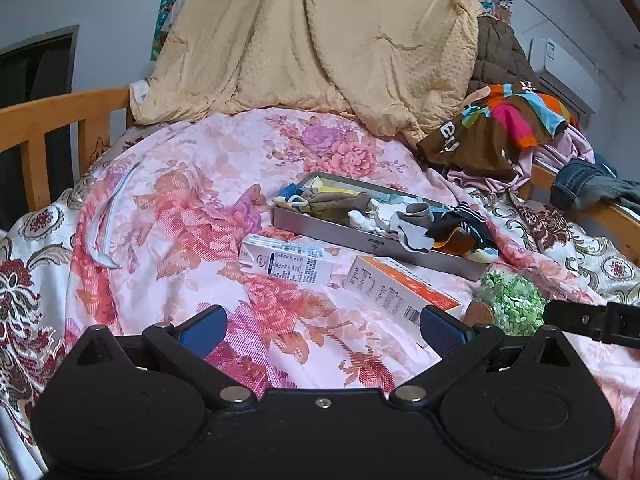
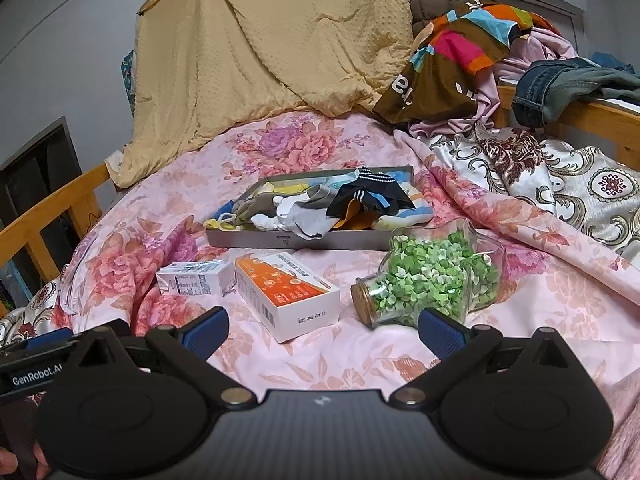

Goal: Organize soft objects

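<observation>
A flat grey box point(image 1: 332, 234) point(image 2: 240, 240) lies on the pink floral bedspread, filled with several jumbled socks point(image 1: 412, 220) point(image 2: 344, 204) that spill over its rim. My left gripper point(image 1: 322, 330) is open and empty, low over the bedspread well in front of the box. My right gripper point(image 2: 322, 332) is open and empty, also short of the box, with the orange-and-white carton just ahead of it. The left gripper also shows at the lower left edge of the right wrist view point(image 2: 44, 350).
A white milk carton point(image 1: 286, 262) point(image 2: 196, 278), an orange-and-white carton point(image 1: 400, 288) point(image 2: 286, 294) and a toppled glass jar of green paper bits point(image 1: 508, 298) point(image 2: 432, 278) lie before the box. A yellow blanket point(image 1: 320, 40), a clothes pile point(image 1: 500, 120) and wooden bed rails point(image 1: 52, 120) surround the bed.
</observation>
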Available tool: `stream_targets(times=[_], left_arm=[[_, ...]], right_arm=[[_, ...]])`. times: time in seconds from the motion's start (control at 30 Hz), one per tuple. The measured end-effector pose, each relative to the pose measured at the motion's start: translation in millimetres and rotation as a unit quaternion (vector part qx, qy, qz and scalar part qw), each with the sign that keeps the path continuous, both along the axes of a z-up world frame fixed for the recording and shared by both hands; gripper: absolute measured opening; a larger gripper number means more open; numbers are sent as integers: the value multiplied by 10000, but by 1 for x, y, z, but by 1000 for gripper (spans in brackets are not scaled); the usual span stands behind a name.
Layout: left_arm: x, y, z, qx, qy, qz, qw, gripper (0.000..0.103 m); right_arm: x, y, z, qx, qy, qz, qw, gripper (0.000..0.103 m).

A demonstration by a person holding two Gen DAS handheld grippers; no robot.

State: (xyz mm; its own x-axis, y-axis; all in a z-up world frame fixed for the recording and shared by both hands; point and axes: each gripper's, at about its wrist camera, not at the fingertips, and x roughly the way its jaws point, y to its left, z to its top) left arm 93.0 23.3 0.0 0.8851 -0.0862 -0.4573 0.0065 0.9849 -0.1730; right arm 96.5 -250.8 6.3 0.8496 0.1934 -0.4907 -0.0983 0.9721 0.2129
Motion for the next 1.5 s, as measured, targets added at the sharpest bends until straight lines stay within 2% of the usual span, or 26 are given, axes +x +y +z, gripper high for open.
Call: stream_targets(times=[0.53, 1.5], left_arm=[[2, 3, -2, -84, 79, 76, 9999, 102], [4, 4, -6, -59, 125, 95, 9999, 102]], right_arm=[[7, 4, -7, -67, 275, -41, 9996, 103], [11, 6, -12, -183, 434, -58, 9989, 103]])
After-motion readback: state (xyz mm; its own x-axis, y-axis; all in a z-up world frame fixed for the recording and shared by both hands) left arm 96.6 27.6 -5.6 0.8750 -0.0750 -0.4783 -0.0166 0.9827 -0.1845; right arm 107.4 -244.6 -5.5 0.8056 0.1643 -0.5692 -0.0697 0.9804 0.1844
